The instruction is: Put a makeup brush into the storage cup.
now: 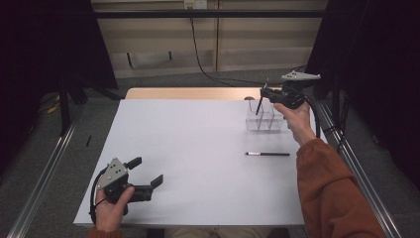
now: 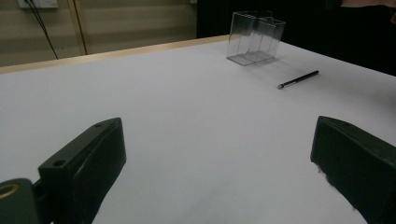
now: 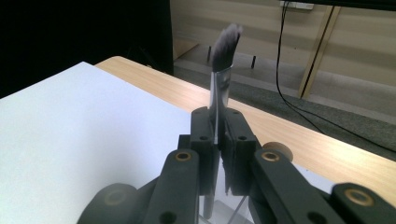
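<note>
My right gripper [image 1: 264,92] hangs over the clear compartment box [image 1: 265,119] at the table's far right, shut on a makeup brush [image 1: 258,106]. In the right gripper view the pads [image 3: 204,135] clamp its silver ferrule, with the grey bristles [image 3: 224,44] pointing up past the jaws. The dark handle slants down inside the box's outline; whether it touches the bottom I cannot tell. A second, thin black brush [image 1: 267,154] lies flat on the white table in front of the box. My left gripper [image 1: 146,171] rests at the front left, open and holding nothing.
The white tabletop [image 1: 188,148] has a wooden strip along its far edge [image 1: 193,93]. In the left gripper view the clear box [image 2: 254,37] and the lying brush [image 2: 299,80] sit far off to the right. A black cable [image 1: 203,64] crosses the floor behind the table.
</note>
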